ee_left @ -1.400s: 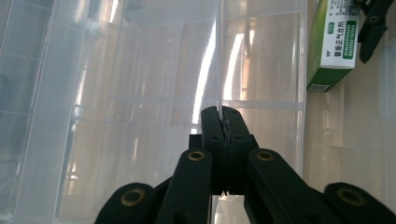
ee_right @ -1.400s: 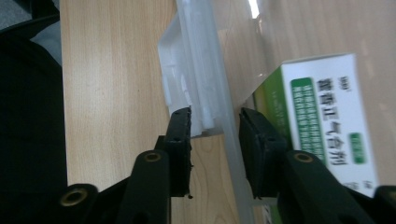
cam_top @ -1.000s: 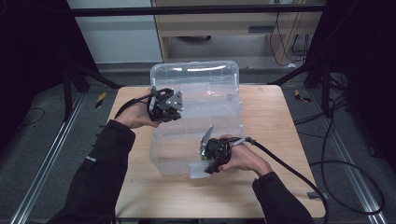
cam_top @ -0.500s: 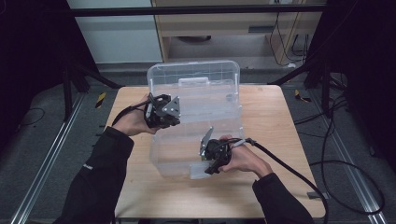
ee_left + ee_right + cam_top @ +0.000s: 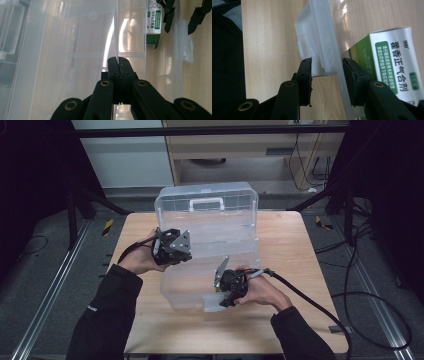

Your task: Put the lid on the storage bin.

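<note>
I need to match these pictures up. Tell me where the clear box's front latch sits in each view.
High view: latch at the near edge of the clear box, bottom centre.
Left gripper view: right side, upper half.
Right gripper view: top centre.
Shared landmark: the right gripper, fingers astride the wall beside the latch.

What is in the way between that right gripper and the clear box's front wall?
Nothing visible. The right gripper already straddles the clear box's front wall beside its latch, jaws apart; the green-and-white carton lies inside, behind that wall.
</note>
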A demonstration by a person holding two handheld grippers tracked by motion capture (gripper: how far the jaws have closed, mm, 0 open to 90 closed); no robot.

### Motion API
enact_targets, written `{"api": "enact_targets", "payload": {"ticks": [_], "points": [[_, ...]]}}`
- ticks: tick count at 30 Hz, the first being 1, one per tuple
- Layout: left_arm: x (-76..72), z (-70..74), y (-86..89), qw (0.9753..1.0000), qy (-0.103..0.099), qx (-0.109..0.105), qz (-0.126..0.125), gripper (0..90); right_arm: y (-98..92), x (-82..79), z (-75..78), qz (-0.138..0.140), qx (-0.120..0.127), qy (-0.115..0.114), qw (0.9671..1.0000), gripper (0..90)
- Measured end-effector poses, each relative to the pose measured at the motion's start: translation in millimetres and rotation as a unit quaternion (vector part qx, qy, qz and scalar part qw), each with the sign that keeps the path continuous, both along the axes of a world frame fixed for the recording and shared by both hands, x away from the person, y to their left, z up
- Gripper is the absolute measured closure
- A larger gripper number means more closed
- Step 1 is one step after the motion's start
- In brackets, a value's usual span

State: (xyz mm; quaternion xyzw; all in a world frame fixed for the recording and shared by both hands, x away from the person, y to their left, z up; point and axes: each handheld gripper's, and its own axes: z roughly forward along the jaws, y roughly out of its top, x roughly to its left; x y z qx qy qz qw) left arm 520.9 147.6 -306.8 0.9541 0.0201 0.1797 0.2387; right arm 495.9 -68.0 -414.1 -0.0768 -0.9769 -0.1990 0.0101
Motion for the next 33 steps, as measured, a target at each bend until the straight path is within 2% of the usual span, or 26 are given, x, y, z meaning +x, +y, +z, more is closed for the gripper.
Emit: {"api": "enact_targets", "payload": {"ticks": [3, 9, 19, 23, 28, 30, 33], "points": [[-3.1, -1.4, 0.3, 1.0, -0.005, 0.001, -0.004, 89.1, -0.1, -0.7, 0.5, -0.005, 0.002, -0.002, 1.0, 60.4], [-7.8, -2.8, -2.2, 0.9999, -0.001, 0.012, -0.005, 89.0, -3.2, -2.5, 2.2, -0.006, 0.014, -0.011, 0.9998, 60.7], [-13.8, -6.7, -2.1, 0.9999, -0.002, 0.009, -0.005, 88.9, -9.5, -6.5, 7.3, -0.018, 0.038, -0.032, 0.9986, 64.7], [-15.4, -8.0, -1.9, 1.0, 0.005, 0.007, -0.002, 88.9, -14.0, -8.3, 11.2, -0.022, 0.056, -0.039, 0.9974, 64.7], [-16.4, -8.0, -3.9, 0.9999, 0.008, 0.014, -0.002, 88.7, -18.2, -11.7, 16.7, -0.024, 0.068, -0.05, 0.9961, 65.3], [-16.9, -8.0, -4.6, 0.9998, 0.008, 0.017, 0.0, 88.7, -20.7, -12.4, 20.3, -0.025, 0.078, -0.053, 0.9953, 65.5], [-17.6, -8.3, -5.0, 0.9998, 0.011, 0.016, 0.004, 88.6, -28.0, -13.9, 29.1, -0.032, 0.106, -0.048, 0.9927, 67.9]]}}
